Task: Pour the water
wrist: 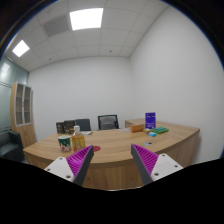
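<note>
The claw (112,163) is held wide, with nothing between its purple pads (82,160). It is raised above the near edge of the wooden counter (120,148). A cup (65,144) stands on the counter beyond the left finger, beside boxes (72,129). Chairs (107,122) line the far side, with a blue box (151,120) farther right.

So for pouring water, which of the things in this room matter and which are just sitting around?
For the job:
- hand-held gripper, fingers open, holding nothing
- no cup, bottle or jug can be made out clearly; small items at the table's far end are too small to identify

Just there:
- wooden table
- office chairs
- blue box
- cabinet
</note>
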The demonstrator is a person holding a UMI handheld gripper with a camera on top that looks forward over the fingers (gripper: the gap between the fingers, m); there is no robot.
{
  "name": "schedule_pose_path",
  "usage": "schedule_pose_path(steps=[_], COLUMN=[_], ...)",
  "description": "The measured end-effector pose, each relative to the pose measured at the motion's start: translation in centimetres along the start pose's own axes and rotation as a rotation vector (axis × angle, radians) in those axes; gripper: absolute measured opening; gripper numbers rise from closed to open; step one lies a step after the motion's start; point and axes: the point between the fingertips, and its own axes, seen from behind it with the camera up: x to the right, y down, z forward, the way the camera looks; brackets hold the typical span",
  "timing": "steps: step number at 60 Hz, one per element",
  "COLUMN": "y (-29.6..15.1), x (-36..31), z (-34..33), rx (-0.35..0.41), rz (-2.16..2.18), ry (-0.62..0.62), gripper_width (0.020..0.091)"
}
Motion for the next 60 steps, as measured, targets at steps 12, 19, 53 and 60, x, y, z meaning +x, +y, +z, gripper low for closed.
schedule_pose_path(steps=[12, 19, 53, 60], y=[0.5, 2.0, 9.0, 9.3], x=[-0.2, -1.6, -17.0, -17.5], z=[0.7, 2.0, 20.3, 24.2], rx=[-0.019, -0.044, -0.129, -0.112], rz=[0.001, -0.007, -0.121, -0.133], ry=[-0.011, -0.028, -0.166, -0.109], gripper_width=[0.0832, 0.0830, 0.0831, 0.0831])
